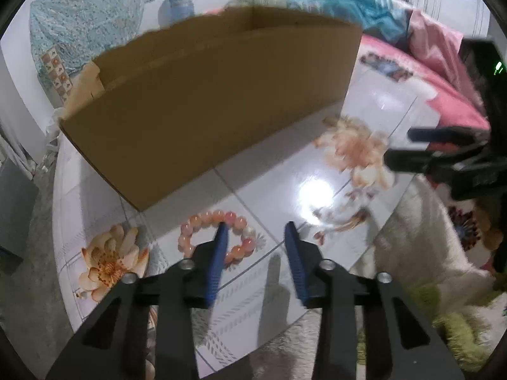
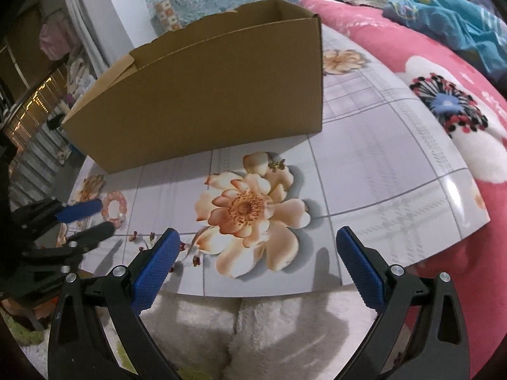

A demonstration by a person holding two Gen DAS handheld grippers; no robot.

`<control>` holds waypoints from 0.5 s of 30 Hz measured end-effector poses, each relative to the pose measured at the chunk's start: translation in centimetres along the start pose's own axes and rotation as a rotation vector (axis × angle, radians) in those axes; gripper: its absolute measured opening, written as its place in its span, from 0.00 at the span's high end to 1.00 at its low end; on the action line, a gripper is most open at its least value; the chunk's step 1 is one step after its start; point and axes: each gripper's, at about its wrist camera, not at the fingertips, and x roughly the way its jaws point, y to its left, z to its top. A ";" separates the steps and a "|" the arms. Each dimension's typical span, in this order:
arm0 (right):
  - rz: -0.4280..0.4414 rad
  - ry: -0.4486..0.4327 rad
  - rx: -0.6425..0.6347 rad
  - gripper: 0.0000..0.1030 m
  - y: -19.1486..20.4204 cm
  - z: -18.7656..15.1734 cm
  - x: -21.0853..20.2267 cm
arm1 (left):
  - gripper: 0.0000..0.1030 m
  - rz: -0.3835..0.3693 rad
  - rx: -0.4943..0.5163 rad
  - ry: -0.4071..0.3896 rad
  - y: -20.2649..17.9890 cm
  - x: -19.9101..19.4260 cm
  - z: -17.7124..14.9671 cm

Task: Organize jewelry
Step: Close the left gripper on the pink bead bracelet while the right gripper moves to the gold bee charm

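Glossy floral board [image 2: 396, 164] carries cardboard box [image 2: 206, 95], pink bead bracelet [image 1: 215, 237], small gold trinket [image 2: 277, 165].

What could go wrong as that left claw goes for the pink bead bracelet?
The left gripper has one finger over the pink bead bracelet and nothing between its pads, so closing may grab only air. The glossy flowered board could let the beads slide away. The small gold earring, lying on a printed petal, is easily overlooked or knocked by the open right gripper.

A box [image 2: 202, 95] was set at the back of the tabletop [image 2: 380, 164]; a bracelet [image 1: 215, 237] was laid before it, toward the left, a bed [image 2: 443, 120] alongside on the right.
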 end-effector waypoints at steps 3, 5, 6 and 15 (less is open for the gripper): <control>-0.001 0.008 -0.001 0.08 0.0 0.1 0.3 | 0.78 0.005 -0.027 0.035 0.6 1.0 0.0; -0.002 0.012 0.000 0.08 -0.1 0.2 0.6 | 0.81 0.001 -0.047 0.037 1.0 1.3 0.1; -0.003 0.015 0.001 0.08 -0.1 0.3 0.8 | 0.85 0.001 -0.050 0.037 1.1 1.3 0.2; -0.086 0.042 -0.011 0.08 -0.2 1.1 2.1 | 0.91 -0.011 -0.060 0.024 0.9 2.4 2.0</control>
